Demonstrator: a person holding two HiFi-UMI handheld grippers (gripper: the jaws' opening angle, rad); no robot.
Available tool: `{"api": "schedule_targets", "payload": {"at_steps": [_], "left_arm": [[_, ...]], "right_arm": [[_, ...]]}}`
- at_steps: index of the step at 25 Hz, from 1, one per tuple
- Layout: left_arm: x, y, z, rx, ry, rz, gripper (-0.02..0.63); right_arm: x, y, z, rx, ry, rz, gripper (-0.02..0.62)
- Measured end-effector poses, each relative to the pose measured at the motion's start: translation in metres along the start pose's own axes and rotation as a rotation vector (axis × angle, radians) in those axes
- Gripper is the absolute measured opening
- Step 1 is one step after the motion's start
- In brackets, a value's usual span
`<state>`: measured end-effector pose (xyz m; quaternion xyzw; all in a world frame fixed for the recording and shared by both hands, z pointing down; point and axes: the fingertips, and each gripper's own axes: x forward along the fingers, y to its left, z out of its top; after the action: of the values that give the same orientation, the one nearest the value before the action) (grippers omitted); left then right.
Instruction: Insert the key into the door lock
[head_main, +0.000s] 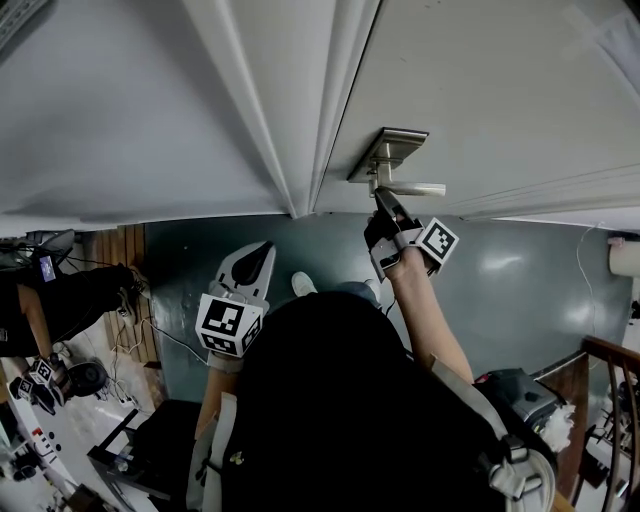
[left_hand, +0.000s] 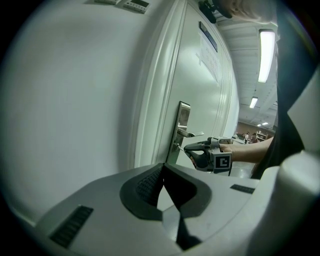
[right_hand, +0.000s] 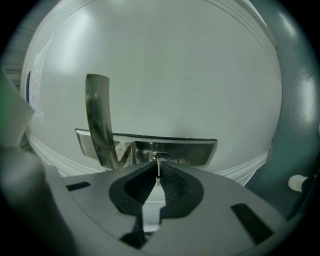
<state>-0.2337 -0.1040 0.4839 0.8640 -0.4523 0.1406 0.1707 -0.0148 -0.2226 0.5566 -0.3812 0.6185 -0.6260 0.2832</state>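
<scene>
No brand or legible word was to be found. Only black-and-white square markers were carried on the cubes of both hand-held grippers. A blue plate (left_hand: 207, 36) and a paper notice (left_hand: 209, 57), high on the door (left_hand: 200, 90), were shown in the left gripper view alone, and their print was too small to be read.

The key (right_hand: 158, 165) was shown only in the right gripper view. It appeared as a thin metal blade pinched between the closed jaws of the right hand-held gripper (right_hand: 157, 175). Its tip met the oval keyhole (right_hand: 160, 156) in the metal lock plate (right_hand: 195, 150), beside the lever handle (right_hand: 97, 115). How far the blade sat inside the keyhole could not be told, and the plate's near edge was cut off by the gripper's body. In the head view the key was hidden, and only the gripper's tips were seen, raised against the plate under the lever, close to the door's latch edge.

The left hand-held gripper (left_hand: 164, 172) was seen with its jaws drawn together on nothing. It was held low and well apart from the lock, before the door frame (left_hand: 155, 100). From its camera the right hand-held gripper was shown side-on at the plate, with the hand (left_hand: 245, 150) behind it.

A second person (head_main: 40, 300) was partly cut off at the head view's left edge.
</scene>
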Motion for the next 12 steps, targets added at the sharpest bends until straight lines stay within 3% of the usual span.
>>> {"api": "schedule_targets", "payload": {"at_steps": [12], "left_arm": [[0.015,-0.027,0.002,0.009,-0.005,-0.069,0.008]], "right_arm": [[-0.020,0.006,-0.002,-0.105,0.013,-0.020,0.034]]}}
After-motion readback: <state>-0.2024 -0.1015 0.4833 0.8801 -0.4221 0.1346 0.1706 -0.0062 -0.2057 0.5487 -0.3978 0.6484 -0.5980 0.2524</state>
